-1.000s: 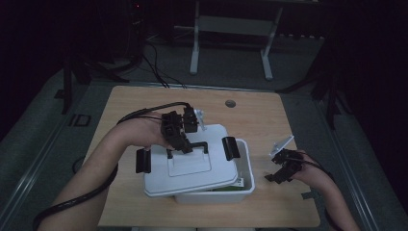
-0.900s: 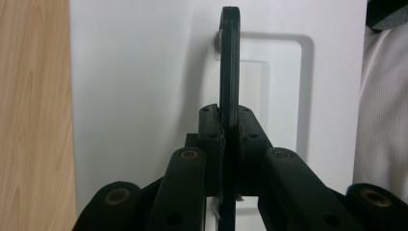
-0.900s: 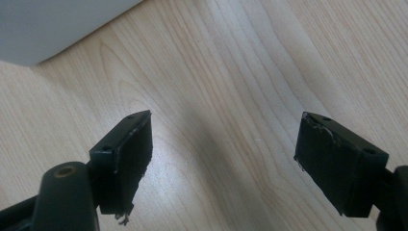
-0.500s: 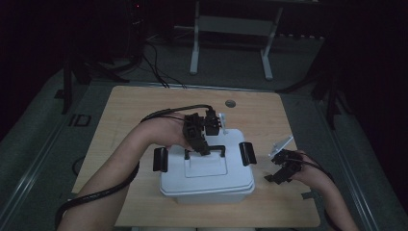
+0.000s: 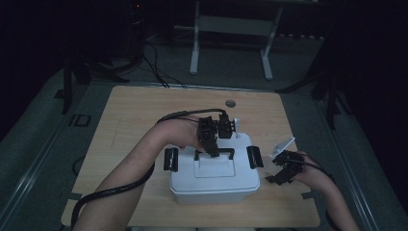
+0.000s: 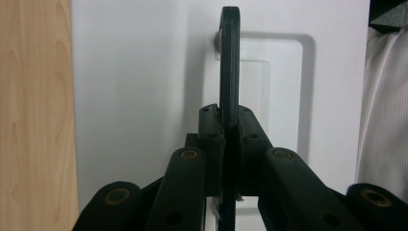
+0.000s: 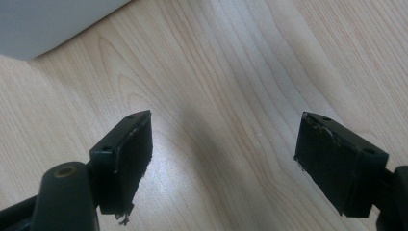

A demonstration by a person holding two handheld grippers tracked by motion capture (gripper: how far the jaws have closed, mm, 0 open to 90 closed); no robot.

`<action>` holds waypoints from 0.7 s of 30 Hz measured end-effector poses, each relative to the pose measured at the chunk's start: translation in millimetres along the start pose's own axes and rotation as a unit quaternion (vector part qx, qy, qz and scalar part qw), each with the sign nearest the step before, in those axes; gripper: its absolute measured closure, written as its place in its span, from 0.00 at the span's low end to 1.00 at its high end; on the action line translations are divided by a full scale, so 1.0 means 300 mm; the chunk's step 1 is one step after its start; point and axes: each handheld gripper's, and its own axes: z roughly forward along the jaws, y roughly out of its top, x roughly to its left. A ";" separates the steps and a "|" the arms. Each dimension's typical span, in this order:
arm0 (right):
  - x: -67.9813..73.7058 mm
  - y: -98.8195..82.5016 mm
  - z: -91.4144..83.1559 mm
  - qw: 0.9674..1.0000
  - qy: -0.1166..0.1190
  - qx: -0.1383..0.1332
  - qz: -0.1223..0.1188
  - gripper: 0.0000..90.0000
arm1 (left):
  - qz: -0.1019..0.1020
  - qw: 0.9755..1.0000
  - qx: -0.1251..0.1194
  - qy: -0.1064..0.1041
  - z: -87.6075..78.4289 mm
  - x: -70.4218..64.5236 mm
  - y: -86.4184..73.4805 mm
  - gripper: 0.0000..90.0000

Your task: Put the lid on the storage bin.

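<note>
The white box (image 5: 214, 185) sits on the bench (image 5: 125, 115) toward its near edge, about midway between the left and right edges, with its lid (image 5: 214, 171) on top. From where I stand the lid looks level and lined up with the box, though I can't tell whether it is fully seated. The two black latches (image 5: 170, 159) stick out at the lid's left and right ends and seem to be unfastened.

The left gripper (image 5: 211, 150) is clamped on the black handle (image 5: 215, 153) at the lid's middle; in the left gripper view the jaws are pressed flat against both sides of the upright handle (image 6: 229, 62). The right gripper (image 5: 285, 168) is off to the right of the box, near the bench's right edge, touching nothing, with its jaws spread wide over bare wood.

My worry is that the whole lid is governed by one narrow pinch on a thin handle. If the hand lifts or twists, the lid could tilt and catch on the rim, or drag the light box toward the near edge, since the other gripper isn't steadying it. Letting go while the lid is only half seated could leave it cocked, and then the latches wouldn't close cleanly.
</note>
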 end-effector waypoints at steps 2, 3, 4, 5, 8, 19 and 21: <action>-0.001 -0.003 0.001 1.000 0.001 0.000 0.000 0.23 | -0.001 1.000 0.003 0.000 0.007 0.002 -0.003 0.93; -0.003 -0.004 0.003 1.000 0.001 0.001 0.000 0.23 | -0.002 1.000 0.002 0.001 0.010 0.004 -0.006 0.93; -0.003 -0.004 0.004 1.000 0.001 0.001 0.000 0.23 | -0.003 1.000 0.005 -0.001 0.013 0.008 -0.009 0.93; -0.004 -0.004 0.004 1.000 0.001 0.001 0.000 0.23 | -0.003 1.000 0.004 -0.001 0.015 0.011 -0.011 0.93; -0.002 -0.001 0.006 1.000 0.002 0.000 -0.002 0.23 | -0.007 1.000 0.004 -0.007 0.027 0.015 -0.017 0.93; 0.005 0.007 0.016 1.000 0.005 0.007 -0.004 0.23 | -0.006 1.000 0.012 -0.012 0.048 0.026 -0.008 0.93; 0.004 0.004 0.016 1.000 0.005 0.005 -0.002 0.23 | -0.006 1.000 0.011 -0.009 0.055 0.032 -0.007 0.93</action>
